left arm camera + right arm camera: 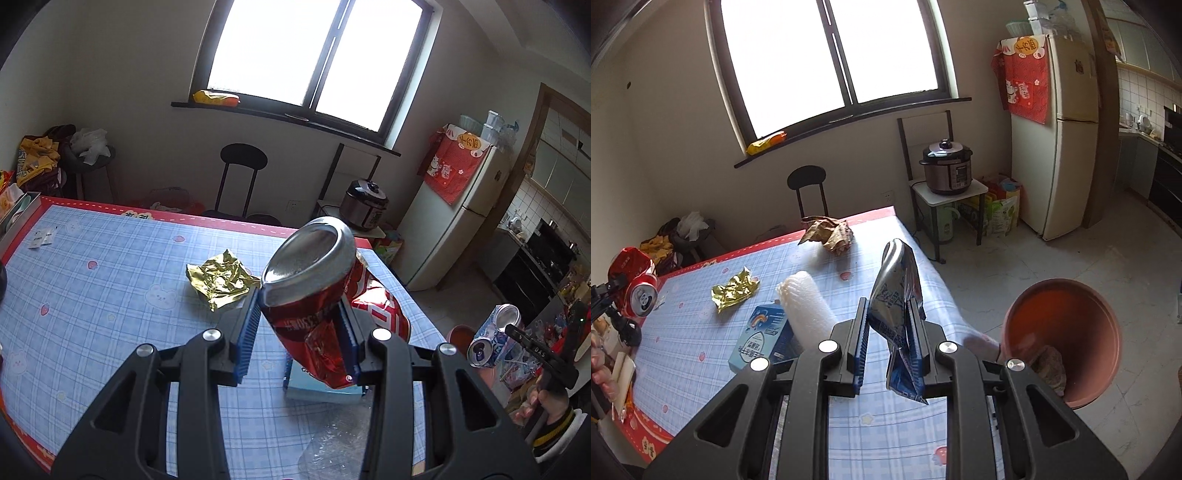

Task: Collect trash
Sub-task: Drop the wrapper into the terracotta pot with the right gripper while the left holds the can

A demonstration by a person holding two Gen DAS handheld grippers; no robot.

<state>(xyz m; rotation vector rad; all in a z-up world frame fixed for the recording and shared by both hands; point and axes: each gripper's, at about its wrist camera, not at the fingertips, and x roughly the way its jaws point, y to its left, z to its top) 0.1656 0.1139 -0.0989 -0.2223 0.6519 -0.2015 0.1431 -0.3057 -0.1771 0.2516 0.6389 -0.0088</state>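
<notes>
My left gripper (301, 317) is shut on a crushed red can (310, 280), held above the checked blue table (110, 295) with its silver bottom facing the camera. In the right wrist view the same red can (633, 284) shows at the far left. My right gripper (890, 321) is shut on a flattened blue-and-white can (897, 295), held over the table's right edge. An orange-brown bin (1067, 332) stands on the floor just to its right, with a brownish lump inside. On the table lie a gold foil wrapper (735, 290), a white foam sleeve (805, 306), a blue carton (761, 339) and a crumpled brown wrapper (827, 232).
A red snack bag (380, 306) lies behind the red can, and clear plastic film (332, 443) sits near the front edge. A black chair (807, 184) stands beyond the table. A cooker on a small stand (947, 170) and a fridge (1060, 147) stand to the right.
</notes>
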